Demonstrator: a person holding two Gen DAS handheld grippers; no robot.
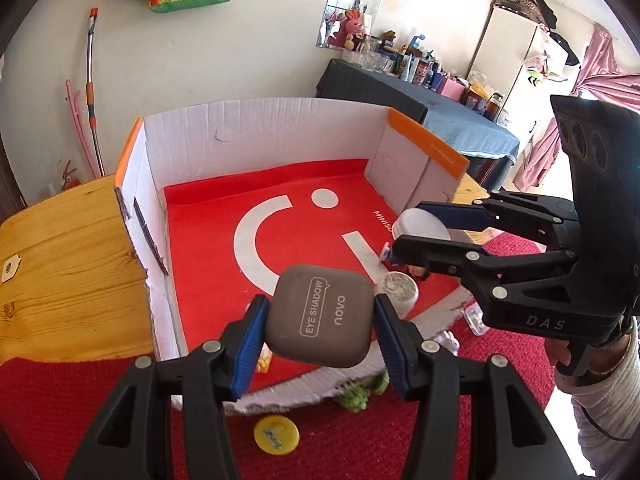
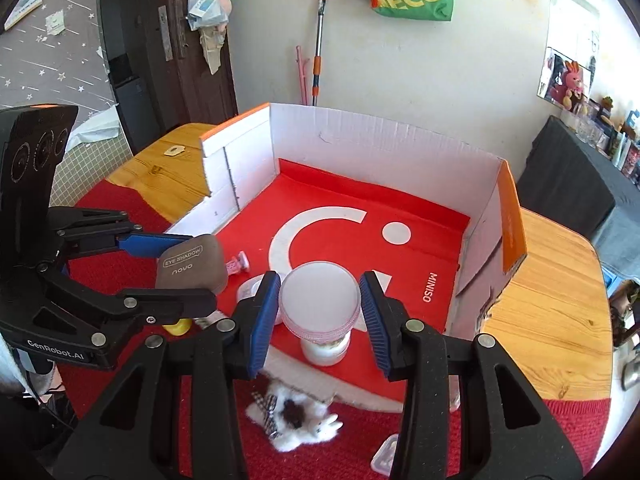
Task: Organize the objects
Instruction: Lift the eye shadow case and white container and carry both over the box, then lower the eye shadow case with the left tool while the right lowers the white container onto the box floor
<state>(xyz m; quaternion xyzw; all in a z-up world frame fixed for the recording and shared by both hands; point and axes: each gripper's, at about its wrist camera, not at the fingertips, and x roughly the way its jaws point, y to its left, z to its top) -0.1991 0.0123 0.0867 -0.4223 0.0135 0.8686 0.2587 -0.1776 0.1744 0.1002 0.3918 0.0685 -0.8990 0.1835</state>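
My left gripper [image 1: 320,308] is shut on a grey-brown eye shadow case [image 1: 320,320] marked "EYE SHADOW novo", held above the front of the box. The right wrist view shows that case [image 2: 188,266] between the left gripper's [image 2: 200,270] fingers at left. My right gripper [image 2: 320,300] is shut on a round white pot [image 2: 320,296] with a pink ribbed rim. In the left wrist view this pot [image 1: 424,222] and the right gripper [image 1: 412,228] hang by the box's right wall. The white cardboard box [image 1: 260,132] [image 2: 380,140] has orange edges and a red liner.
A small white jar [image 2: 324,352] [image 1: 400,286] stands at the liner's front. On the red cloth [image 1: 360,440] lie a yellow disc [image 1: 276,434], a green lump [image 1: 360,392], a white plush [image 2: 296,412] and a small clear box [image 2: 384,456]. A wooden table [image 1: 60,260] flanks the box.
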